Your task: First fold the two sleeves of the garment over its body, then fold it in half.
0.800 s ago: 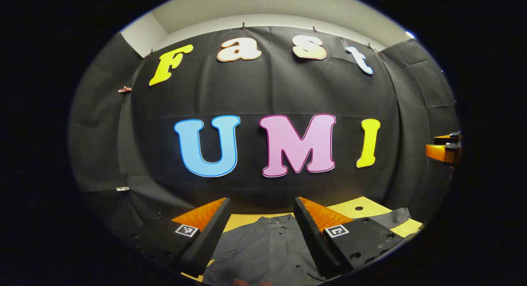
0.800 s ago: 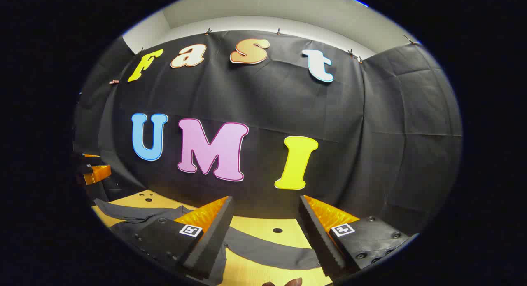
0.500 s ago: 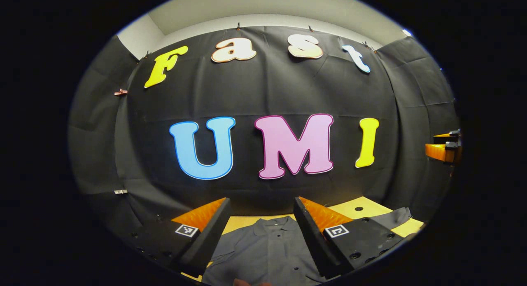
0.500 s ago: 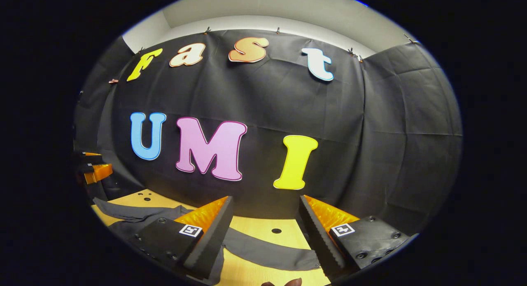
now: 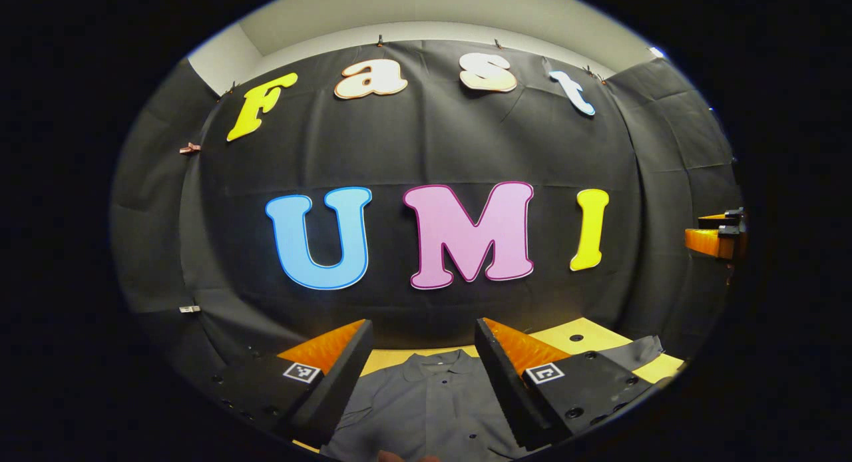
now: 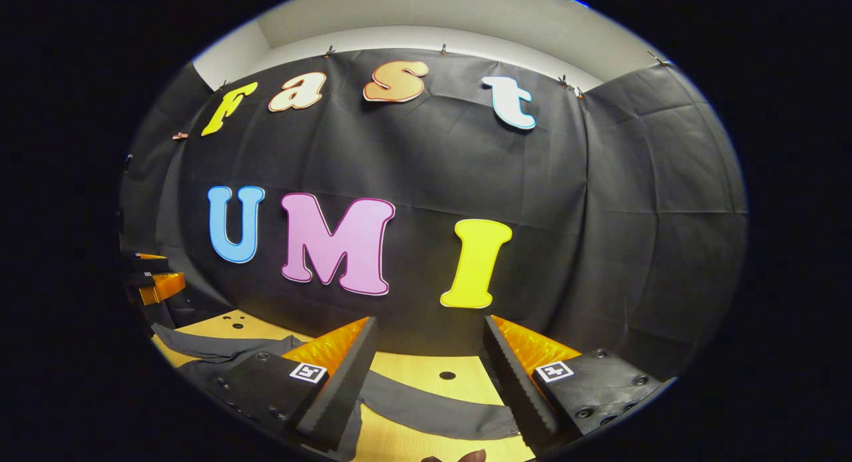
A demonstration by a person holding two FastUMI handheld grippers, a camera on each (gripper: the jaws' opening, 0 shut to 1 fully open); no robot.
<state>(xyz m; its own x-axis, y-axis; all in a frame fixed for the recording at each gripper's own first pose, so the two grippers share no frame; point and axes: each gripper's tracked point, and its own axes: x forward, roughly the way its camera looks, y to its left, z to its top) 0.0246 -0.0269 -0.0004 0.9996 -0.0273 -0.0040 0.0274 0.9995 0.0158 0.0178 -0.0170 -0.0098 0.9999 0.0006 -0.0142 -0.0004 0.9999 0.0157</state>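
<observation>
Garment (image 5: 426,402) lies flat, sleeves apparently spread.

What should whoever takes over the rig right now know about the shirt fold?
Left tool: open, holding nothing, above the grey shirt near its collar.
Right tool: open, holding nothing, above a sleeve spread flat on the wooden table.
Done: nothing; the sleeve in the right gripper view lies out to the side.
Left: fold both sleeves over the body, then fold the shirt in half.
</observation>
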